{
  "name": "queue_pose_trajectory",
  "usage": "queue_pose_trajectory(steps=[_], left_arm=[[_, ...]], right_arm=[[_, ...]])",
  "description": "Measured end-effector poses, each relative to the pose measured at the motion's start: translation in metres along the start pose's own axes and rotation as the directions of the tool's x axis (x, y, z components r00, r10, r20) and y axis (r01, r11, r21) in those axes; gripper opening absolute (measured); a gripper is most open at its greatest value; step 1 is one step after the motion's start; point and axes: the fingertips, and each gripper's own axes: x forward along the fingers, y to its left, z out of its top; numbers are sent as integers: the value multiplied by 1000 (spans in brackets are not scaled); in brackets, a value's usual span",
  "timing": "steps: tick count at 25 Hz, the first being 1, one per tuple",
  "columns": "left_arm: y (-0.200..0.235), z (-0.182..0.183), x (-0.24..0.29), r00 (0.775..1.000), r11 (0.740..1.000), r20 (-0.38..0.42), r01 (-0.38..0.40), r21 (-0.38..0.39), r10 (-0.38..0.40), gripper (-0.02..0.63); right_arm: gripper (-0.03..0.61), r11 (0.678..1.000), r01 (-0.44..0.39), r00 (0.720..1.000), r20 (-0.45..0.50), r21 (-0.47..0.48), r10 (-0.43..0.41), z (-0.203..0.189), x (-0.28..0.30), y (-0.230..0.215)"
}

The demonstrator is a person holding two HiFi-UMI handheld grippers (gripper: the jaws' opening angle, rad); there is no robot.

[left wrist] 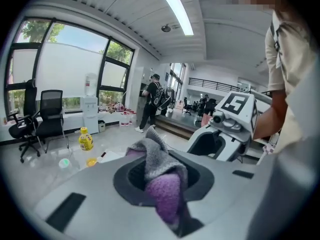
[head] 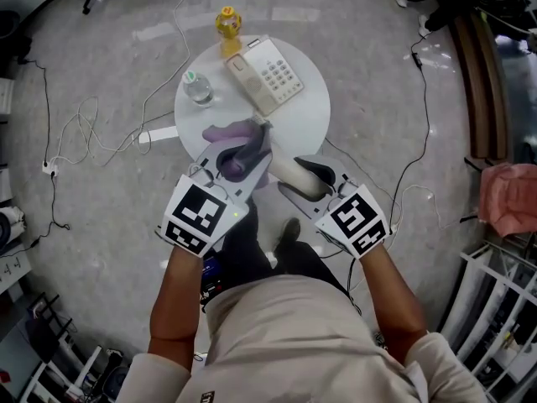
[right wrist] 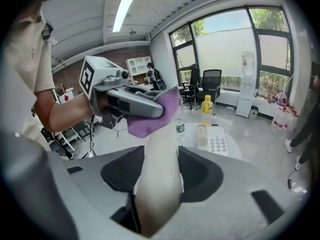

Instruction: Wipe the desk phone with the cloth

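The cream desk phone base (head: 267,74) lies on a round white table (head: 312,112); it also shows in the right gripper view (right wrist: 215,141). Its cream handset (head: 292,173) (right wrist: 157,179) is lifted off and sits between the jaws of my right gripper (head: 298,181) (right wrist: 157,204), which is shut on it. My left gripper (head: 250,151) (left wrist: 165,194) is shut on a purple and grey cloth (head: 233,141) (left wrist: 162,181). The cloth (right wrist: 156,113) is pressed against the handset's far end, just in front of the table's near edge.
A clear water bottle (head: 198,87) (right wrist: 180,128) and a yellow bottle (head: 227,23) (right wrist: 207,104) stand on the table near the phone. White cables (head: 92,133) trail over the grey floor. Office chairs (left wrist: 47,121) and people stand far off.
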Motion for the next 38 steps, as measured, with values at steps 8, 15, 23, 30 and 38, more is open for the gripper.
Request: queue_pose_trajectory(steps=[8,15,23,30,38], left_arm=[[40,25,-36,987,987,127,-78,-139,96,61],[63,31,-66,971,973,165,-145,-177,175,60],[79,0,-76,970,966,135,-177,-190,204,60],[94,-25,-75,971,957,99,-195,-214,219,61],[111,-50,-67,974,948,67,-196,-250,218,60]], right_arm=[[204,989,-17,998,69,144,7,-4,-13,-11],[204,959,-27,986,166,281,-21,7,-16,-35],[204,940,-20,973,223,340,-60,26,9,-71],[204,938,16,972,213,345,-95,35,47,-110],[204,937,41,977,182,348,-111,33,99,-145]])
